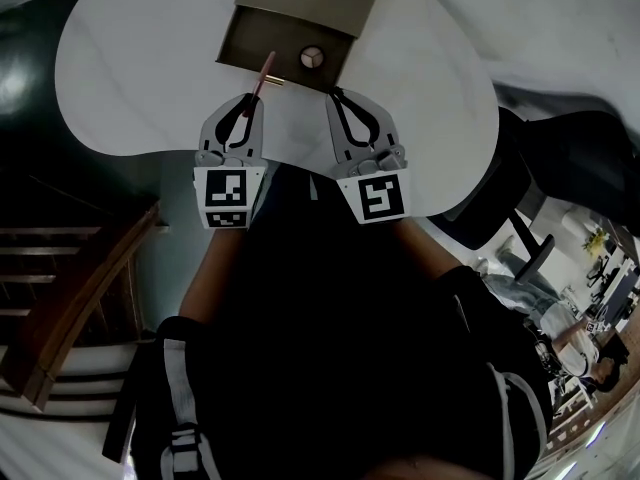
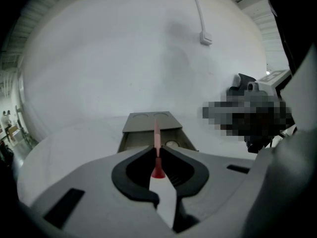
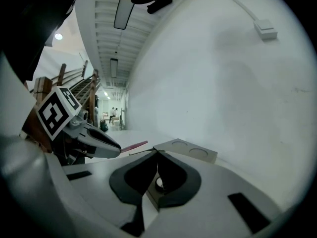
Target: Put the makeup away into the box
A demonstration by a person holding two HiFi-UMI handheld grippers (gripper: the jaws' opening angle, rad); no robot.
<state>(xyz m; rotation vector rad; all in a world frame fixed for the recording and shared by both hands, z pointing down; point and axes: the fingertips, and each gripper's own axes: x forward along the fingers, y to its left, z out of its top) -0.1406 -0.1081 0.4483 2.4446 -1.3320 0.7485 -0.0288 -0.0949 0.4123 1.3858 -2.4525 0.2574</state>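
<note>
Dark clothing (image 1: 330, 348) of the person fills the lower head view. Past it the two grippers reach side by side toward a white table (image 1: 130, 68). Each carries a cube (image 1: 228, 194) printed with black-and-white square patterns, which are codes and not words.

The left gripper (image 1: 247, 98) has its jaws clamped on a thin pink stick (image 2: 156, 138). The stick's red flared end (image 2: 158, 172) sits behind the pads in the hollow between the jaws. The rest points forward, and its far end shows over the near left part of the open box (image 1: 262, 40).

The box is tan and lies on the table straight ahead of both grippers. Its lid (image 2: 151, 121) has two round hollows and lies on the far side. A small round piece (image 1: 312, 57) already rests in the near right part of the tray.

The right gripper (image 1: 336, 94) has its jaws together with nothing between the pads. Its tips are at the near right corner of the box, and I cannot tell whether they touch it. Through the hollow behind its tips, its own view shows the box corner and the round piece.

Behind the table is a plain white wall (image 2: 124, 58), with a cable (image 2: 198, 14) running down to a small white socket (image 2: 206, 37). A wooden stair (image 1: 60, 298) shows at the left of the head view, and a long ceiling lamp (image 3: 122, 13) at the top of the right gripper view.
</note>
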